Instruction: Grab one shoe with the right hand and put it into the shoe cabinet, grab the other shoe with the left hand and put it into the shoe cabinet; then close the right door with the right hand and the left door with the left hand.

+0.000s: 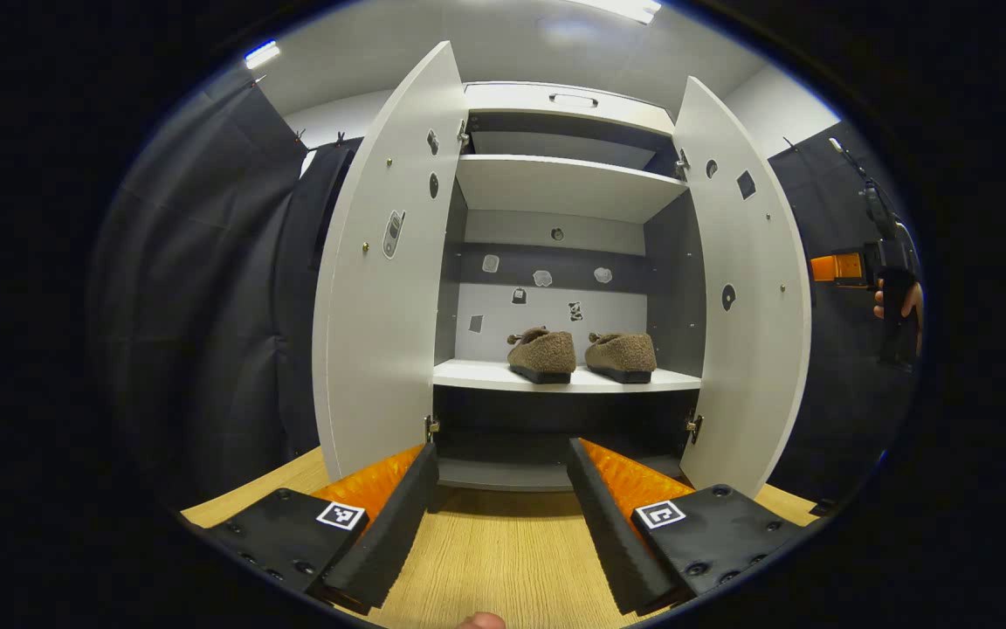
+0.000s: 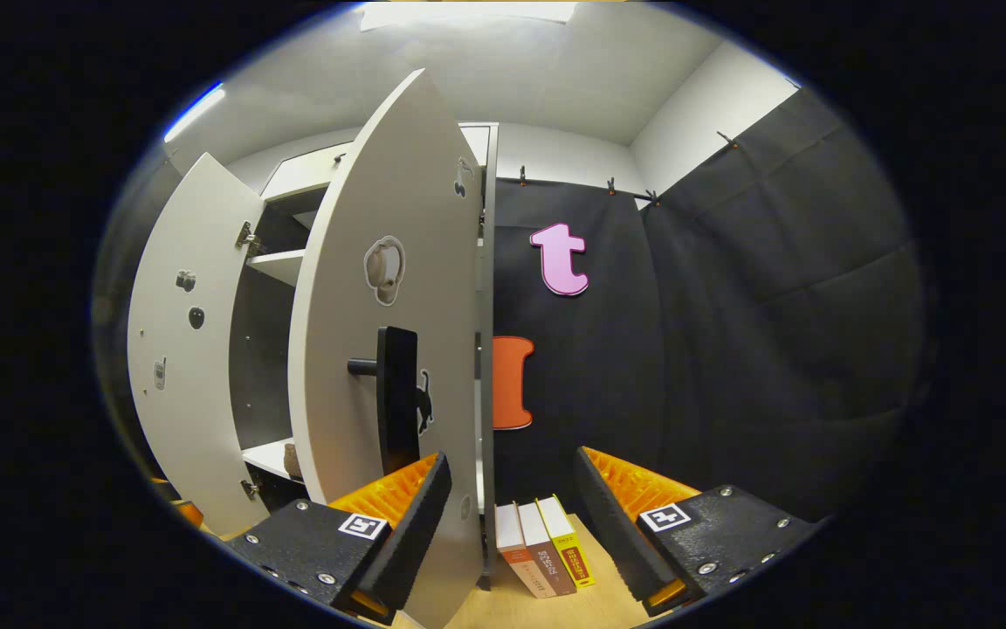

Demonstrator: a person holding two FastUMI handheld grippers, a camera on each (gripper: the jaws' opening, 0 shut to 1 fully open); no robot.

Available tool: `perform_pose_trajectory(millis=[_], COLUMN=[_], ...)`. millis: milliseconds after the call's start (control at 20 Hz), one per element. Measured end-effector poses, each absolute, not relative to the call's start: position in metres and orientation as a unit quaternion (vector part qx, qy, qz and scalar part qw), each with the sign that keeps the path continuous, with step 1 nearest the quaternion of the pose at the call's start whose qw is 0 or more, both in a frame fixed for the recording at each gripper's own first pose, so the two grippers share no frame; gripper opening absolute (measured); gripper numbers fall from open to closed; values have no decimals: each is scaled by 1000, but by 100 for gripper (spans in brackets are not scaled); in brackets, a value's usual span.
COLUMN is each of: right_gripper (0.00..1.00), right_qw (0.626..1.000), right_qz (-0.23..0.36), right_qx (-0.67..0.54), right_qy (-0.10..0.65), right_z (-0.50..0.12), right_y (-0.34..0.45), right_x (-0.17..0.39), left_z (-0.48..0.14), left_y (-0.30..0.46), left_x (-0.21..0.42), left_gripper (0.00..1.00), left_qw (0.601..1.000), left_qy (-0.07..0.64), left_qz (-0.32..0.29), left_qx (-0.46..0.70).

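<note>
Two brown fuzzy shoes, the left shoe (image 1: 543,352) and the right shoe (image 1: 621,352), stand side by side on the middle shelf (image 1: 477,376) of the white shoe cabinet. Both the left door (image 1: 376,288) and the right door (image 1: 747,288) stand wide open. My left gripper (image 1: 503,494) is open and holds nothing, low in front of the cabinet. The right gripper (image 1: 892,288) shows beyond the right door, held by a hand. In the right gripper view my right gripper (image 2: 512,494) is open, and the right door (image 2: 381,288) with its black handle (image 2: 398,397) reaches down beside the left finger (image 2: 411,528).
A wooden floor (image 1: 503,559) runs up to the cabinet's base. An upper shelf (image 1: 564,179) sits above the shoes. Three books (image 2: 542,546) stand on the floor against the black cloth wall, right of the cabinet. The far left door (image 2: 180,349) stands open.
</note>
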State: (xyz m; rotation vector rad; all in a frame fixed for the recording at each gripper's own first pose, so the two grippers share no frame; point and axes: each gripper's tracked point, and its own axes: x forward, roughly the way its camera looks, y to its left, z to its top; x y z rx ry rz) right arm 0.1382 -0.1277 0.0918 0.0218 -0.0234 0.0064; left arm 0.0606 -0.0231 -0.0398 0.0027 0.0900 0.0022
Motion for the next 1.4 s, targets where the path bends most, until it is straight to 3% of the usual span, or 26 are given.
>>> perform_pose_trajectory(millis=[500,1050,1400], right_gripper=[92,92,92], right_qw=[994,991,993], right_qz=[105,133,120], right_qx=[35,13,4], right_qy=[2,5,5], right_z=[86,74,63], right_y=[-36,18,33], right_x=[154,186,206], left_z=[-36,-33,-34], left_y=[-10,6,13], left_x=[51,47,44], left_gripper=[96,99,97], left_qw=[999,999,999], left_qy=[42,42,43], left_qz=[8,23,31], left_qx=[1,-2,-6])
